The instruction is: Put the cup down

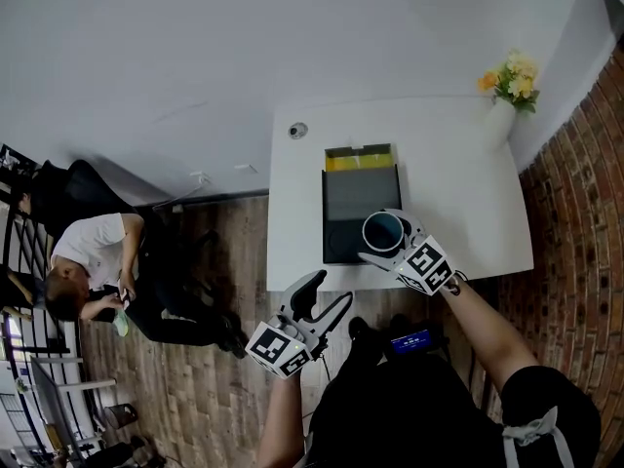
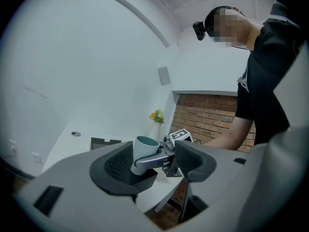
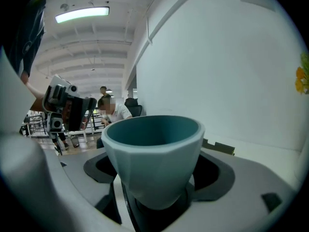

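Observation:
A teal cup point(image 1: 382, 230) with a pale faceted outside stands upright on the near right corner of a black tray point(image 1: 353, 198) on the white table point(image 1: 458, 183). My right gripper point(image 1: 380, 235) reaches around it from the right. In the right gripper view the cup point(image 3: 154, 153) fills the space between the jaws, whose pads stand slightly off its sides: open. The left gripper view shows the cup point(image 2: 144, 149) resting on the black surface. My left gripper point(image 1: 331, 289) hangs open and empty off the table's front edge, below the tray.
A yellow-edged box point(image 1: 358, 160) lies behind the tray. A white vase of flowers point(image 1: 510, 86) stands at the table's far right corner, and a small round fitting point(image 1: 297, 131) at its far left. A person point(image 1: 93, 256) sits on the floor side at left. A brick wall point(image 1: 585, 213) runs along the right.

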`<state>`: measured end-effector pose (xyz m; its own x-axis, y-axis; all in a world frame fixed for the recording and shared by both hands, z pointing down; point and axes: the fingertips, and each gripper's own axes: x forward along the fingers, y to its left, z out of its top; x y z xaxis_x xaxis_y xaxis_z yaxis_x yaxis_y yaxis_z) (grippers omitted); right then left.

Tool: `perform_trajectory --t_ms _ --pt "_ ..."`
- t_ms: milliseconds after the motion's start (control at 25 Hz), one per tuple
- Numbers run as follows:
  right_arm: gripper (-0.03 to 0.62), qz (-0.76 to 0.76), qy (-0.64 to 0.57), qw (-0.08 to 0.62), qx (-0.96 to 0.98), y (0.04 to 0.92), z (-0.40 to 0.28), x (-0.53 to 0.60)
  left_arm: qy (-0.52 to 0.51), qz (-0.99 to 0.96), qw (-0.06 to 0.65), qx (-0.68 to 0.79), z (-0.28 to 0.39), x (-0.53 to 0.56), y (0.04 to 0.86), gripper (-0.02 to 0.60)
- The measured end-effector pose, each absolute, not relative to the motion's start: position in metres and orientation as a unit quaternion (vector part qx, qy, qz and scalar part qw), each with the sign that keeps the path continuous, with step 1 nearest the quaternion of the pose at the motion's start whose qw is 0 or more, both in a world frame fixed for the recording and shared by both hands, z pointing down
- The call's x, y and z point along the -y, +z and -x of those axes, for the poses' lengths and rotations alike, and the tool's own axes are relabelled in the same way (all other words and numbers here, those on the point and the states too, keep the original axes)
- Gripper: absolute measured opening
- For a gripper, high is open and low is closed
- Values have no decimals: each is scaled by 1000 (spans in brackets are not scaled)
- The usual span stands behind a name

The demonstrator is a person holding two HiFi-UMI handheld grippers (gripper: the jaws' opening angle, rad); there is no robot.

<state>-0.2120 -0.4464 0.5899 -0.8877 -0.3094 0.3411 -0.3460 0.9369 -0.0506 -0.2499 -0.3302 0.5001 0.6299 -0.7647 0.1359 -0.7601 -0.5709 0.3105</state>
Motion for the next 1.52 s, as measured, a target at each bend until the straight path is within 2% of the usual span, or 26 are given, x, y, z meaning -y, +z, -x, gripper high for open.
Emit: perform_trajectory --t_ms 120,520,800,920,1200,1280,1520 --pt "436 -172 67 167 969 589 205 443 -7 -886 170 432 251 329 498 275" --pt "434 -231 81 169 955 582 137 426 -11 -881 167 443 259 325 499 275" --pt "430 -289 157 120 937 559 92 419 -29 -883 169 437 260 327 493 265" --pt "363 -290 156 100 939 538 90 413 -38 -887 166 430 255 331 490 256" --pt "144 -287 135 69 946 500 98 403 -65 -898 163 404 236 339 480 178" --pt "87 -288 133 64 946 493 101 403 -73 -898 164 402 234 339 477 138" --pt "28 -272 129 51 952 475 114 400 -94 -899 164 394 230 335 472 21"
